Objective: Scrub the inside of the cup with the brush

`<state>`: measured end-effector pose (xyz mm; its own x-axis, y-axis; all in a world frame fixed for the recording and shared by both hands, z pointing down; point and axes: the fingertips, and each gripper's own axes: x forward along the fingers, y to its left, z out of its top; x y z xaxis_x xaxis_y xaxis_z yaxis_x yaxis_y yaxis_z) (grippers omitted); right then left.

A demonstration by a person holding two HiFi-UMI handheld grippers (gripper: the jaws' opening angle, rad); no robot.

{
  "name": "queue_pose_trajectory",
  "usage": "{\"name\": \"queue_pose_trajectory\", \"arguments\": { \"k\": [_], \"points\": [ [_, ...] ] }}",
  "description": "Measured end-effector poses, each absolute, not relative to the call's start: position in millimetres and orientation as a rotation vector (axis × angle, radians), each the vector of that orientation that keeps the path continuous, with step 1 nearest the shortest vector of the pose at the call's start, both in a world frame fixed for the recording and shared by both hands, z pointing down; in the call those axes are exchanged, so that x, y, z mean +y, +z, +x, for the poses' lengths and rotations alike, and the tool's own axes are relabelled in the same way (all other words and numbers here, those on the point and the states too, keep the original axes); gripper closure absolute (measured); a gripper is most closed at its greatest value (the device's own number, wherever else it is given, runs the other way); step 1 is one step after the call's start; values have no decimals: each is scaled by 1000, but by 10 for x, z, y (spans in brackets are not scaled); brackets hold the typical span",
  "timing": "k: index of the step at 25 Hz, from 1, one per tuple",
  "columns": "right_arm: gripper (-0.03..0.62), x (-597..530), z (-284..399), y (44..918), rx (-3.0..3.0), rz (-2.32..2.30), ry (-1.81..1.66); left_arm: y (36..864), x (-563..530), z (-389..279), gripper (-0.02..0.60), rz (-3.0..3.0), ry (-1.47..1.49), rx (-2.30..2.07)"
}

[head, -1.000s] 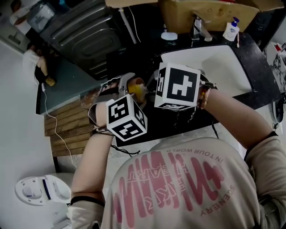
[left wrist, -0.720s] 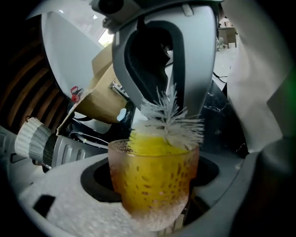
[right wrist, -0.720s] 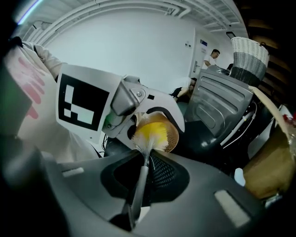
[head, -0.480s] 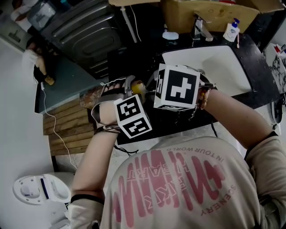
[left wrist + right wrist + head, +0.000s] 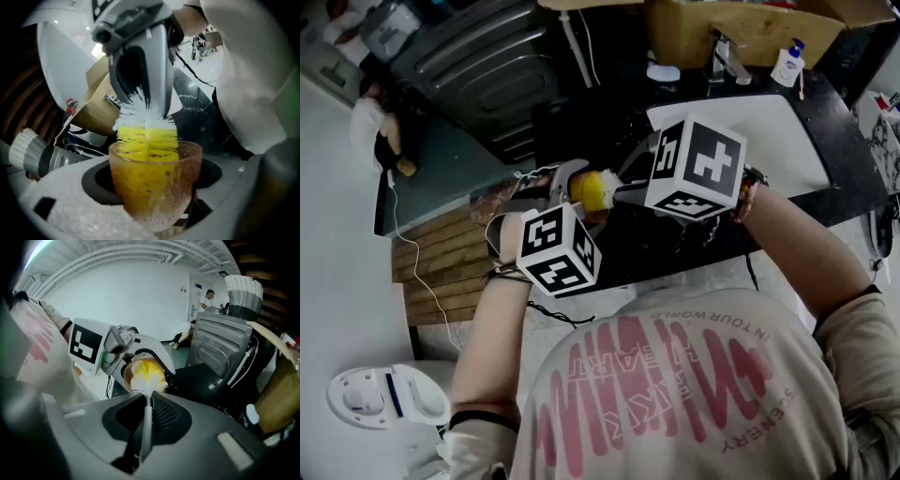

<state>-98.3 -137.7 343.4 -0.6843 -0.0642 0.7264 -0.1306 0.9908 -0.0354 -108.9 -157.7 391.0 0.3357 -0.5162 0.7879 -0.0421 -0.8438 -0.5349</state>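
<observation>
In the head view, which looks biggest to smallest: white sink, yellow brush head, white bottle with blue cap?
1. White sink.
2-3. Yellow brush head and white blue-capped bottle look nearly alike; the brush is nearer the camera, so unranked.

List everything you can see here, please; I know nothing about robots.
cup: one, pinkish translucent, between the left gripper's jaws
brush: one, yellow and white bristles, head partly inside the cup
sink: one, white, set in the dark counter
faucet: one, metal, behind the sink
soap bottle: one, white with blue cap, right of the faucet
left gripper: one, grey, shut on the cup
right gripper: one, grey, shut on the brush's handle
</observation>
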Motion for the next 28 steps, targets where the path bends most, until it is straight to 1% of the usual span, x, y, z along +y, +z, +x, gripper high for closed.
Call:
{"name": "queue_pose_trajectory", "arguments": {
  "k": [7, 13, 20, 28],
  "points": [
    [551, -1181, -1105, 3379, -2430, 104, 252, 3659, -1396, -1129, 176, -2481, -1290, 562],
    [551, -1006, -1281, 3405, -2479, 118, 336, 3586, -1340, -1299, 176, -2663, -1132, 740],
    [551, -872, -1459, 3521, -2482, 190, 359, 3753, -1319, -1513, 175, -2674, -1098, 965],
    [551, -936, -1388, 3493, -2539, 275, 373, 3717, -1452, -1517, 175, -2700, -962, 1218]
  ]
}}
